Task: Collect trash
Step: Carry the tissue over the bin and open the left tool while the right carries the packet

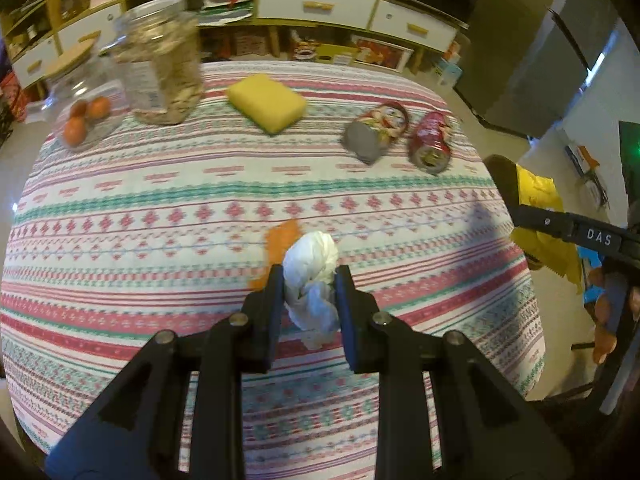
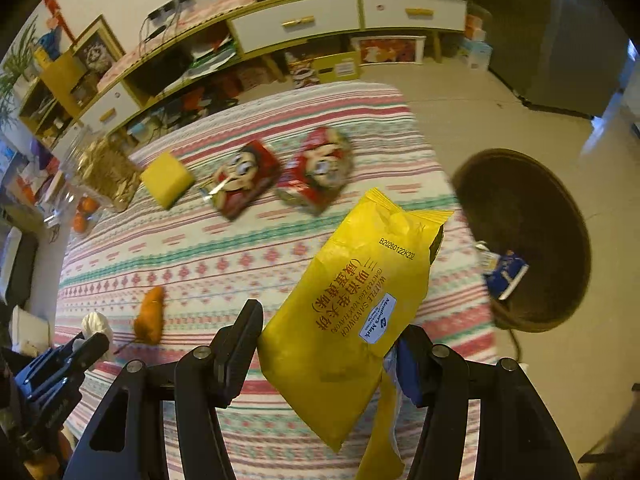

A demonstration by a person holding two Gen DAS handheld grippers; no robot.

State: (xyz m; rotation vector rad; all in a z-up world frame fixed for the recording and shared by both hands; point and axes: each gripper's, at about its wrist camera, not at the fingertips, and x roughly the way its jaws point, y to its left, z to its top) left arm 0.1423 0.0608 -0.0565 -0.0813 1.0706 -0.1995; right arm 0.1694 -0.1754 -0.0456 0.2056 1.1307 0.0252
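Observation:
My left gripper is shut on a crumpled white tissue just above the patterned tablecloth. An orange peel lies right behind the tissue. My right gripper holds a yellow snack wrapper above the table's right edge; the wrapper leans toward a brown round bin on the floor. Two crushed red cans lie on the far right of the table. In the right wrist view the tissue and the left gripper show at lower left.
A yellow sponge, a glass jar of grain and a glass jar with oranges stand at the table's far side. The bin holds a blue wrapper. A white-and-yellow cabinet runs along the back wall.

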